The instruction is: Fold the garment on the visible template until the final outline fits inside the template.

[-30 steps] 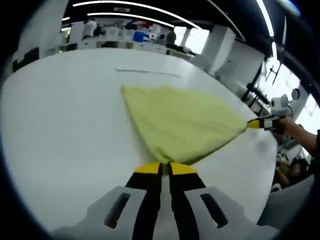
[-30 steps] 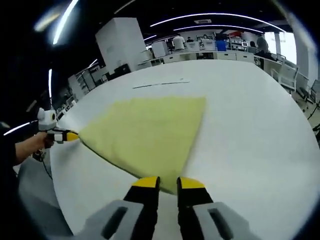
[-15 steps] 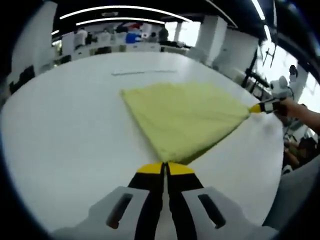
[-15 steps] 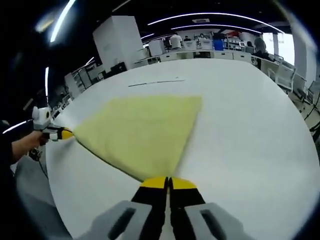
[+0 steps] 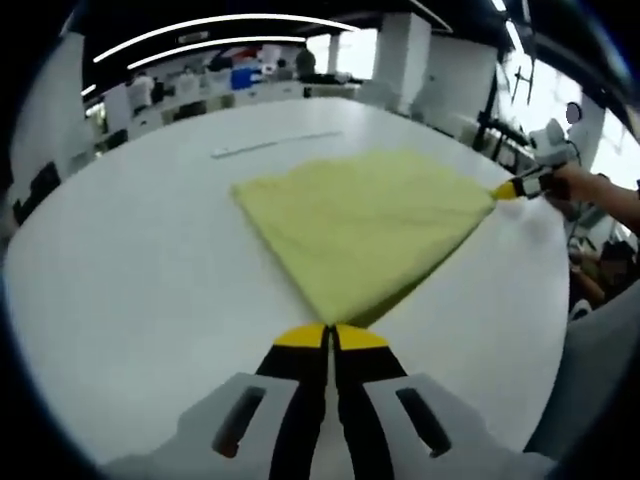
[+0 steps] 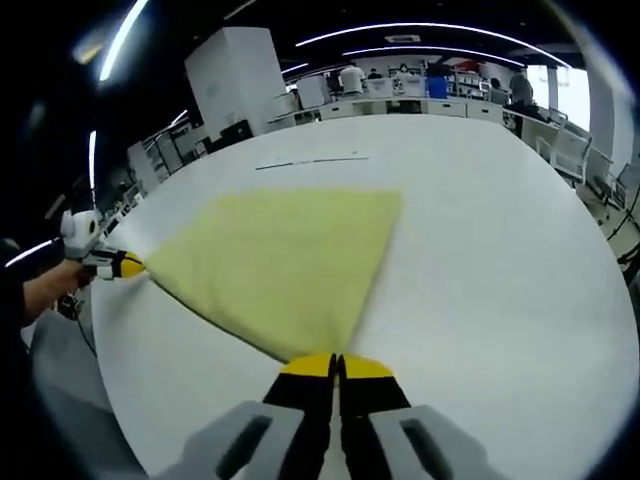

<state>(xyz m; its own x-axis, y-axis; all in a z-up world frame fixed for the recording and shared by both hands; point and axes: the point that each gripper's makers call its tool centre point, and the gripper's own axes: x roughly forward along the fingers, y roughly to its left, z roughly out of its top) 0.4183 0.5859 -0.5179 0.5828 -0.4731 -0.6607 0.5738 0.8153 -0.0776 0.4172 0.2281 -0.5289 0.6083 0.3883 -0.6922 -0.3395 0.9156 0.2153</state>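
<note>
A yellow-green garment (image 5: 365, 220) lies spread flat in a fan shape on the white table (image 5: 130, 280). My left gripper (image 5: 330, 330) is shut on its near corner. The right gripper (image 5: 498, 193) pinches the corner at the far right, held by a hand (image 5: 590, 195). In the right gripper view the garment (image 6: 280, 255) runs from my right gripper (image 6: 335, 362), shut on its near tip, out to the left gripper (image 6: 138, 267) at the left corner. A thin dark line (image 5: 275, 145) is marked on the table beyond the cloth, and the same line (image 6: 310, 161) appears in the right gripper view.
The table edge (image 5: 555, 330) drops away at the right in the left gripper view. Bare tabletop (image 6: 500, 280) stretches to the right of the cloth. Desks and people (image 6: 420, 85) stand far behind, with a white cabinet (image 6: 235, 85) at the back left.
The right gripper's jaws, apart a second ago, have closed on the garment's corner. The left jaws have also closed tighter. The left gripper view has turned slightly; the cloth stays flat.
</note>
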